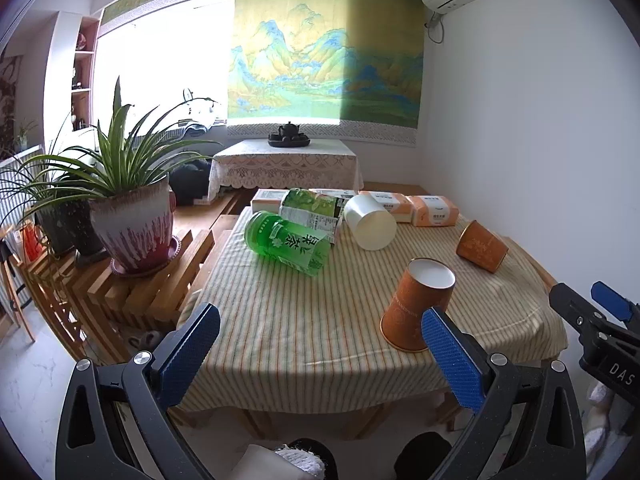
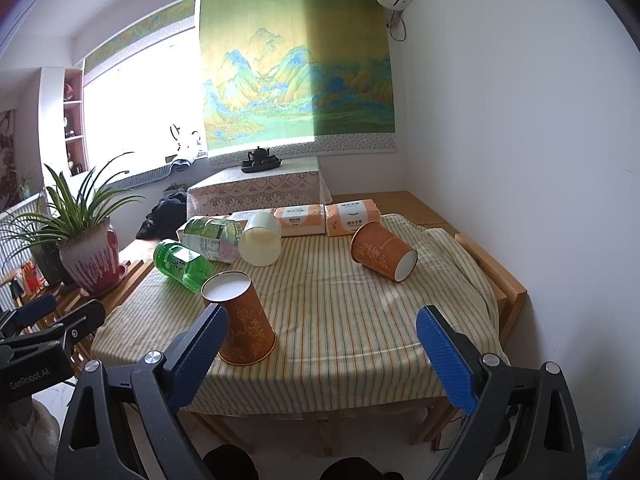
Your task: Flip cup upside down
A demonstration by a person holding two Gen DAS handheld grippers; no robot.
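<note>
An orange paper cup (image 1: 416,304) stands upside down near the table's front edge, white base up; it also shows in the right wrist view (image 2: 242,318). A second orange cup (image 1: 482,246) lies on its side at the right (image 2: 382,252). A white cup (image 1: 370,222) lies on its side at the back (image 2: 260,240). My left gripper (image 1: 320,350) is open and empty, in front of the table. My right gripper (image 2: 322,352) is open and empty, also in front of the table, and shows at the right of the left wrist view (image 1: 588,308).
A striped cloth covers the wooden table (image 1: 296,320). A green bottle (image 1: 288,242) and a clear bottle (image 1: 312,208) lie at the back left. Tissue packs (image 1: 434,210) line the back edge. A potted plant (image 1: 132,220) stands on a wooden rack at the left.
</note>
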